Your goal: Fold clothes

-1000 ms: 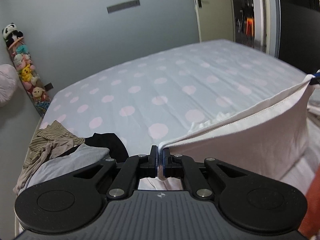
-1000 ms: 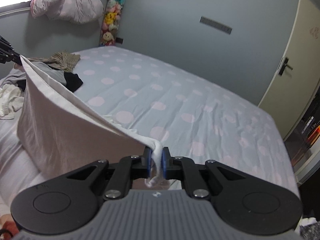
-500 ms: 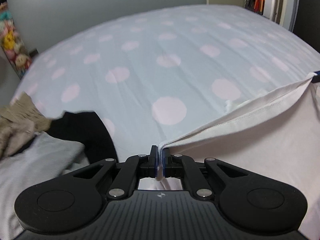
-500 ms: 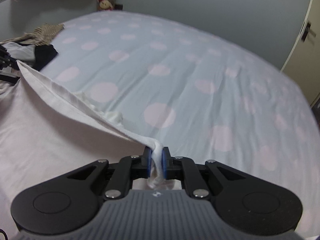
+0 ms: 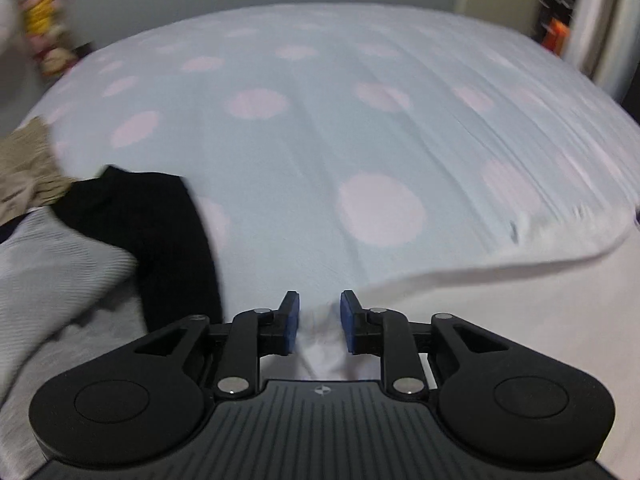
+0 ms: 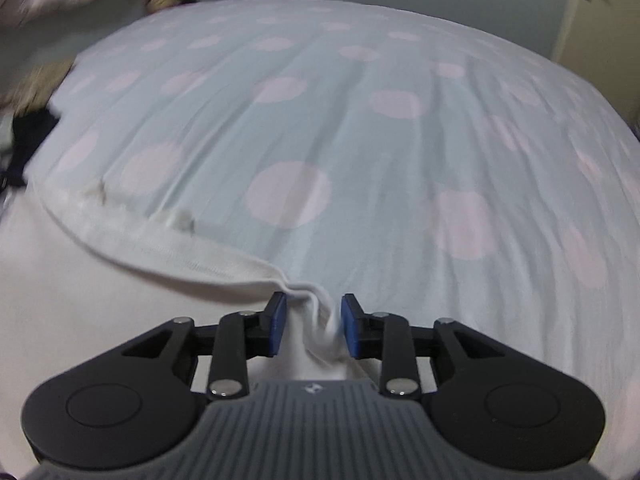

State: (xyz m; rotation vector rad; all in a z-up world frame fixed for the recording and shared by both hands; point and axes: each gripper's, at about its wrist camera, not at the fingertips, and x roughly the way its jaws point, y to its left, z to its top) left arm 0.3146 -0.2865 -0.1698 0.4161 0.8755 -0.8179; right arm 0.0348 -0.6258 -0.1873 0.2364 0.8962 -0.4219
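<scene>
I've brought the white shirt (image 6: 100, 300) down onto the bed (image 5: 320, 128); both the left gripper (image 5: 319, 320) and right gripper (image 6: 313, 326) are opening, fingers now apart, corners released. This fold looks laid.

I count two grippers: left gripper (image 5: 319, 322), right gripper (image 6: 313, 326). Each has two blue pads (image 5: 289, 326). One white garment (image 5: 500, 312) under both. One bed sheet (image 5: 320, 140), light blue with pink dots; dots too many and too blurred for count. Beside it I see three other clothes in pile: one black garment (image 5: 160, 232), one grey striped garment (image 5: 52, 272), one beige garment (image 5: 24, 176). One row of plush toys (image 5: 40, 20), number unclear.
</scene>
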